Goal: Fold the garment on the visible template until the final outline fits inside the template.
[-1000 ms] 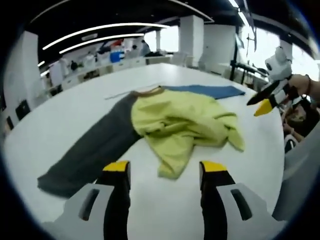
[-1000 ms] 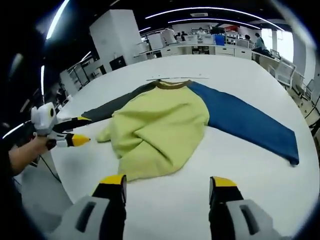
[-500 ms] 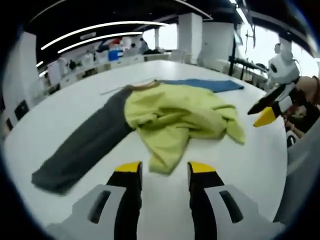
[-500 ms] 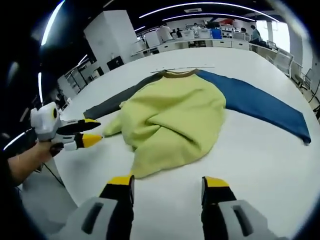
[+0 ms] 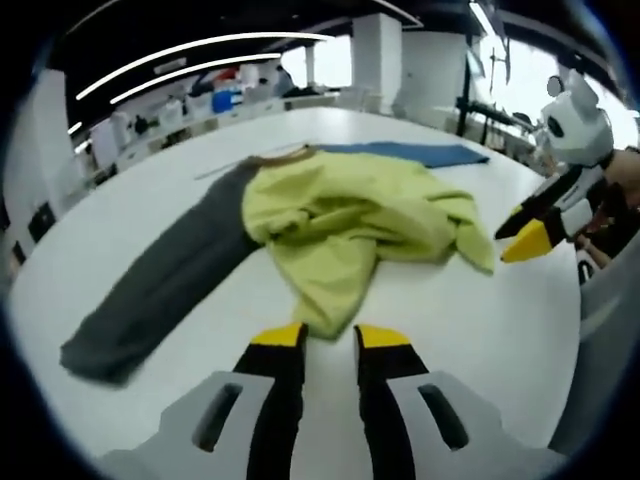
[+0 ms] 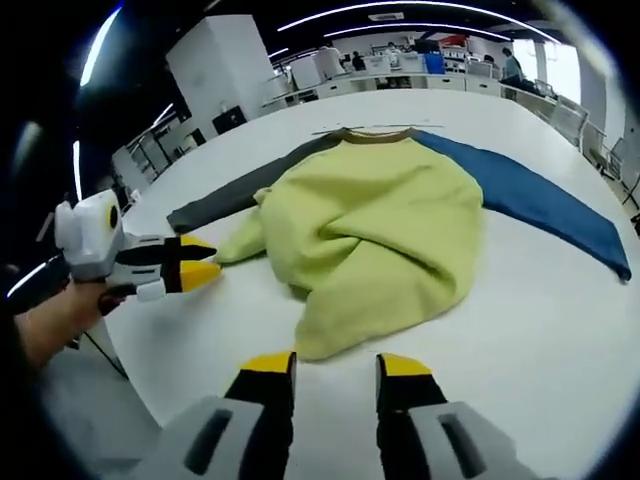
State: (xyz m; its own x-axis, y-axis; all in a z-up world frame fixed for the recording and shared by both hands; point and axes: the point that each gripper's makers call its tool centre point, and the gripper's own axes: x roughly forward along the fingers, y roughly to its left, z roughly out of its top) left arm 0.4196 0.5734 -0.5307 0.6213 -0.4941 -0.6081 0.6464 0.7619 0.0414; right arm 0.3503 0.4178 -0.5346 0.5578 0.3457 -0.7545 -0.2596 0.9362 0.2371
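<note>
Both grippers' jaws have narrowed and neared the crumpled yellow-green sweatshirt (image 6: 375, 235) with grey and blue sleeves; left gripper (image 5: 328, 336) and right gripper (image 6: 337, 364) hold nothing. Each should pinch one hem corner cleanly, one layer only.

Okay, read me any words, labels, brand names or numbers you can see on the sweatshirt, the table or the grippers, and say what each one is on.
None can be read.
Sweatshirt: yellow-green body, gray and blue sleeves, no print or label showing.
Table: plain white, no marking legible.
Left gripper and right gripper: yellow-tipped fingers, no lettering visible.
Background shelves and boxes: too small and blurred to read.
</note>
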